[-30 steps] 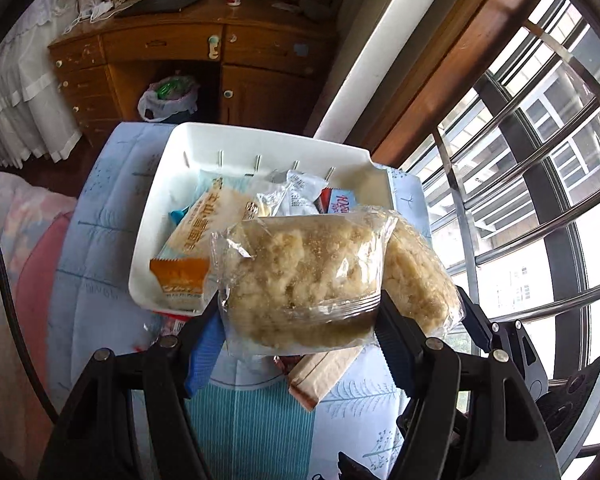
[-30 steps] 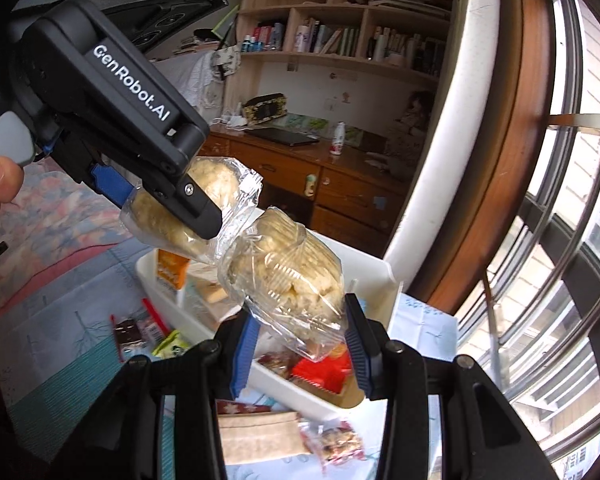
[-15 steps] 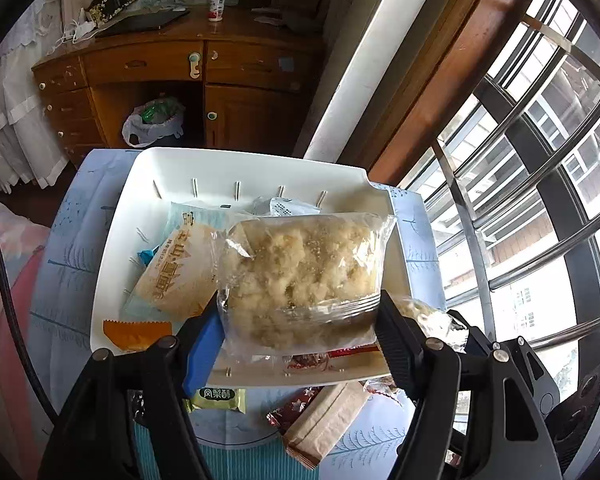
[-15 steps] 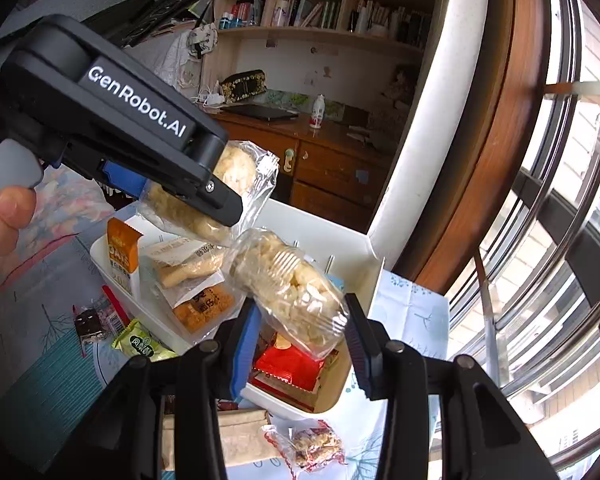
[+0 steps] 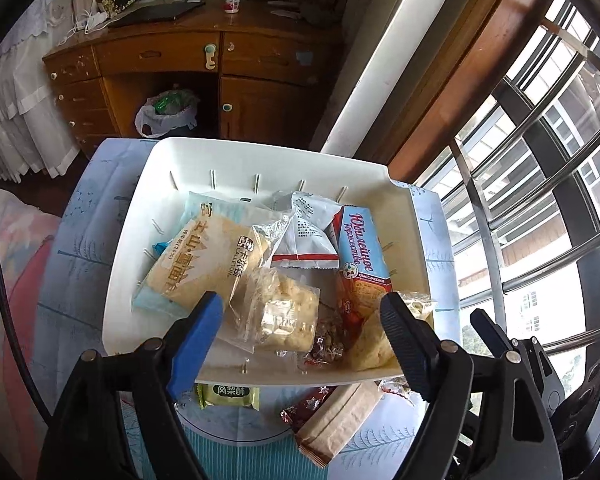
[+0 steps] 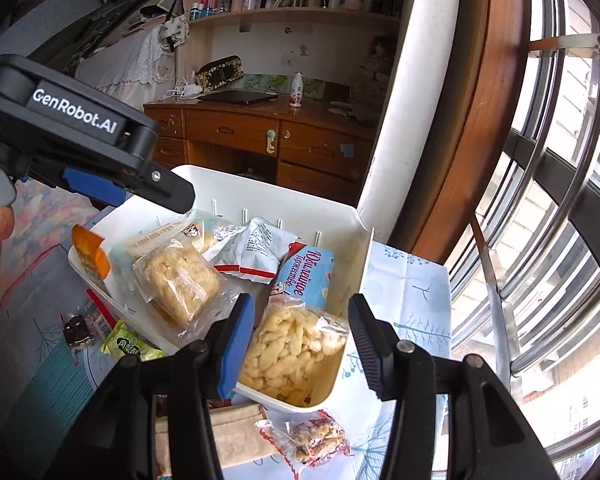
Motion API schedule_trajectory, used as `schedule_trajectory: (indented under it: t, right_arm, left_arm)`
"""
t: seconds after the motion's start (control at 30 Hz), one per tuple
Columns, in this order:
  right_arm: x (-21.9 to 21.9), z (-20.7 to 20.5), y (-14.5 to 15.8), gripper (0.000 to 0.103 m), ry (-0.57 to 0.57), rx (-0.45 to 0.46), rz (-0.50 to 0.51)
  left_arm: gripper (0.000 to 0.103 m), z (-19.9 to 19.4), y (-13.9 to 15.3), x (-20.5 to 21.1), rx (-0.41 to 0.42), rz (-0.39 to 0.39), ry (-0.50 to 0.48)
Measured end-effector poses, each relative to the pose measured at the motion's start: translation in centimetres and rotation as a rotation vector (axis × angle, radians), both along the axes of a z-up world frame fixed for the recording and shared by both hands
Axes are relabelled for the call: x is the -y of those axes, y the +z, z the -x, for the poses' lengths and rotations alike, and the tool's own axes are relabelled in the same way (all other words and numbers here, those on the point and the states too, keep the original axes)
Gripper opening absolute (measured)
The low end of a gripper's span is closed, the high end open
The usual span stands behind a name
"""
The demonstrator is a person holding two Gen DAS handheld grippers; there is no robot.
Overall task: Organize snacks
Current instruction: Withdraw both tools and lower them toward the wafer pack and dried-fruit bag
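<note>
left gripper: the left gripper (image 5: 300,316) has just been opening; a second ago its pads pinched a clear bag of pale puffed snack, and now the jaws stand apart with nothing pressed between them. released.
left bag: the left bag (image 5: 278,314) now lies flat in the white tray (image 5: 260,156), near the front rim, partly over a yellow cracker packet (image 5: 204,258) and just beside a red and blue biscuit pack (image 5: 360,256).
right gripper: the right gripper (image 6: 300,328) has also just been opening; earlier its pads squeezed a second clear bag, now both pads stand clear of the plastic. released.
right bag: the right bag (image 6: 292,354) rests in the tray's near right corner, leaning on the wall, below the gripper's open jaws.
tray contents: both views also show a white sachet with a red stripe (image 5: 306,240) lying between the cracker packet and the biscuit pack.
still outside: on the patterned cloth (image 5: 68,280) in front of the tray lie a green wrapped sweet (image 5: 228,394), a tan packet (image 5: 340,420), a small clear nut bar (image 6: 316,436) and a dark wrapped piece (image 6: 78,330).
meaning for the task: two snacks look delivered in one go; my reading is that both grippers are free to lift away and go for the loose items in front.
risk: the right bag sits high against the corner wall and could slump over the rim if nudged.
</note>
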State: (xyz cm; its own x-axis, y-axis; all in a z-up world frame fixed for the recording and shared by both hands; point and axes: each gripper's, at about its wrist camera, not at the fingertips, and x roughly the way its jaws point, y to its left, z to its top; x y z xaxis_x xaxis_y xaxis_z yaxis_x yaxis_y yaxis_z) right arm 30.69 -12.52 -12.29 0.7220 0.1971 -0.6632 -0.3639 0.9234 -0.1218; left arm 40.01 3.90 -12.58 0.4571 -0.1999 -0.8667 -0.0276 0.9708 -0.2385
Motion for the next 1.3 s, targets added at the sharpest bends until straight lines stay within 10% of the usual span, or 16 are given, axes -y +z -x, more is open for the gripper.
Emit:
schedule_trajectory:
  t: [0.8,1.3]
  right_arm:
    - [0.6,3.6,2.6,0.06,-0.108,-0.144,-0.13]
    - [0.6,6.0,-1.7,0.064,-0.266,-0.474,-0.318]
  left_arm:
    - [0.08,8.2,2.6,-6.7,0.023,-0.034,0.053]
    - [0.08,10.5,-2.6,-11.5,-0.147,-0.059,0.029]
